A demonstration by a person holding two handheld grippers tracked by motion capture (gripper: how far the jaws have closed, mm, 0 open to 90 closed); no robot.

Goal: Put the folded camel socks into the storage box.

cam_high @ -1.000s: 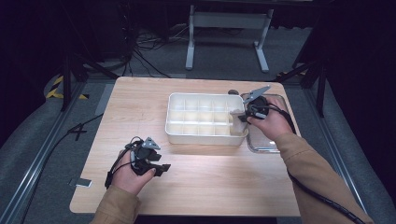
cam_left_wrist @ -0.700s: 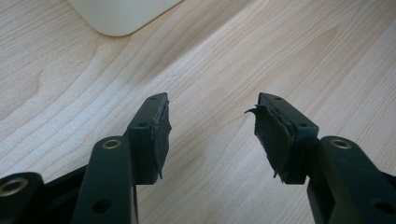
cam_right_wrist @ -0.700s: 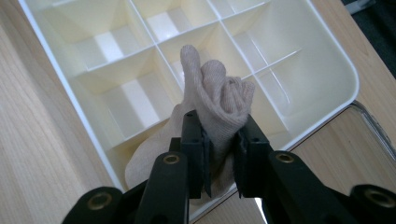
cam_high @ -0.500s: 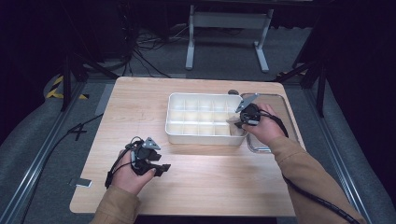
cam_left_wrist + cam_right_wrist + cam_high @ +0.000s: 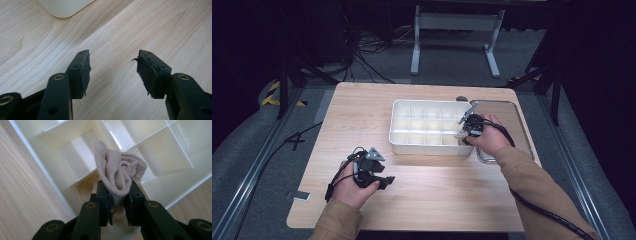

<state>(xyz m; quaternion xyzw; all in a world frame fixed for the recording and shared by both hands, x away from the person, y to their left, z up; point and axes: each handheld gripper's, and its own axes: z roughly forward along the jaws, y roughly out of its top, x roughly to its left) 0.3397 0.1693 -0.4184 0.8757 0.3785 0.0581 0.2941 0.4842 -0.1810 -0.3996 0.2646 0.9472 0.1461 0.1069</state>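
- Sock [image 5: 120, 173]: one rolled beige knit sock, clamped between the jaws of the right gripper [image 5: 118, 203]; the roll bulges above the pads [image 5: 106, 202] and hangs over the corner cells of the box, not yet resting on a cell floor as far as the right gripper view shows.
- Box [image 5: 398, 106]: white divided organiser at mid-table, long side across; cells in rows, every cell seen in the high view looks bare, though the corner under the right gripper is hidden there.
- Tray [image 5: 521, 116]: clear shallow tray touching or just beside the box's right end; its contents cannot be made out.
- Progress, judged: carry stage done, sock brought over the box's near right corner; left to do are lowering it into one cell, letting go and drawing back. Whether more socks wait cannot be told.
- Right hand [image 5: 489, 137]: reaches in from the lower right, forearm slanting toward the box, its gripper [image 5: 468, 127] tipped down over the box's right end.
- Left gripper [image 5: 113, 68]: jaws stand well apart with nothing between them, worn pads facing bare wood; a corner of the box shows at the top of the left gripper view.
- Left hand [image 5: 354, 182]: rests low on the table [image 5: 362, 115] in front of the box, well apart from it, idle.
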